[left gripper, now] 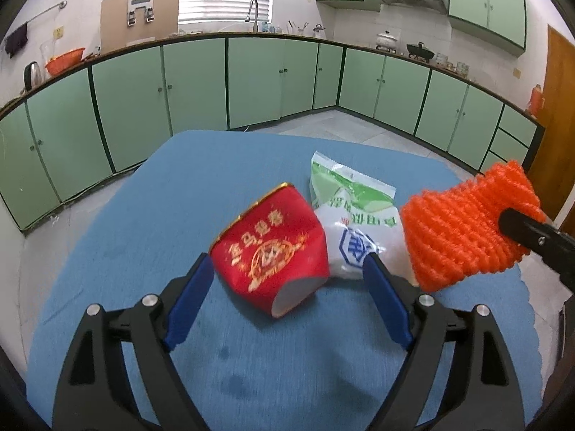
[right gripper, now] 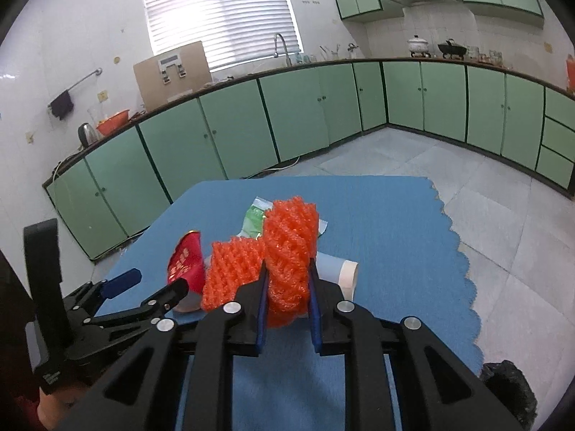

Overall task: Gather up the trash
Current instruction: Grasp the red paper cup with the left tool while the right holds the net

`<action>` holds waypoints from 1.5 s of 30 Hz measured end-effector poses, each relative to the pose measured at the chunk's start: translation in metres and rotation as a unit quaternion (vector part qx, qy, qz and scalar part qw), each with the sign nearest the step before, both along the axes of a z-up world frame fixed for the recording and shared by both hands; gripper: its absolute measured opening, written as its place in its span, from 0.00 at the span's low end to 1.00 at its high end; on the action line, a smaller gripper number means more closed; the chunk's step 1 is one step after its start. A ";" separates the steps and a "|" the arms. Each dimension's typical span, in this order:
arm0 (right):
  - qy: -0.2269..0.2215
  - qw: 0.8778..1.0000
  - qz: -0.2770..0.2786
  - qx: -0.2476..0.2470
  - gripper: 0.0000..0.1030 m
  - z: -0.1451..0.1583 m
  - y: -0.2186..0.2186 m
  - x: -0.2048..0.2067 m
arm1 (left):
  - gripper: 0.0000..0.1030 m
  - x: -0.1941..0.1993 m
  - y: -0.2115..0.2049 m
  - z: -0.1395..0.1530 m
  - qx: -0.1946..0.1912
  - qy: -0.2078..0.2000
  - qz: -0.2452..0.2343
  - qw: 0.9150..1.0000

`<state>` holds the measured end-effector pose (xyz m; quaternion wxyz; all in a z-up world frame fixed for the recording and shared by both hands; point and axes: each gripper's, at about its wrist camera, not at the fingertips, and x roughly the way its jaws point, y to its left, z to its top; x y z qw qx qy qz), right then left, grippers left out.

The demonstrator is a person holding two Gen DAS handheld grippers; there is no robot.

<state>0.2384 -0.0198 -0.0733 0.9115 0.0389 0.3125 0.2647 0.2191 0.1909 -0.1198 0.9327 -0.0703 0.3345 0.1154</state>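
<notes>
Red cup tipped, gripper wide — astride

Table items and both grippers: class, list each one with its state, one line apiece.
Red paper cup: on its side, between the open fingers.
Orange foam net: gripped, lifted.
Green-and-white plastic bag: lying crumpled.
Left gripper: open.
Right gripper: shut on the net.

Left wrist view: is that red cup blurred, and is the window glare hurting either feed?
Left wrist view: the red cup print is slightly smeared, the fisheye bends the cabinets. Right wrist view: the window blows out white, but the orange net in the right gripper stays sharp.
</notes>
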 end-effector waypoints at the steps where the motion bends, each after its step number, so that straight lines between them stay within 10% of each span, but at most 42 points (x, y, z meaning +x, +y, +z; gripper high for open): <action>1: 0.005 1.000 -0.003 0.000 0.18 -0.003 0.001 0.004 | 0.80 0.004 0.000 -0.001 0.004 0.003 0.001 1.000; 14: 0.025 1.000 -0.010 -0.007 0.18 -0.020 0.004 0.021 | 0.73 0.037 0.019 -0.028 0.001 0.067 0.022 0.998; 21: 0.029 1.000 -0.011 -0.005 0.18 -0.021 0.005 0.021 | 0.47 0.025 0.030 -0.021 -0.031 0.028 0.016 0.999; 33: 0.031 0.999 -0.009 -0.003 0.18 -0.020 0.005 0.017 | 0.38 -0.018 0.044 -0.017 -0.076 -0.001 0.031 0.997; 40: 0.033 0.999 -0.010 -0.005 0.19 -0.021 0.000 0.016 | 0.50 -0.033 0.048 -0.022 -0.114 0.010 0.045 0.992; 45: 0.038 0.999 -0.012 -0.005 0.19 -0.022 -0.001 0.015 | 0.36 -0.023 0.053 -0.017 -0.141 0.004 0.038 0.989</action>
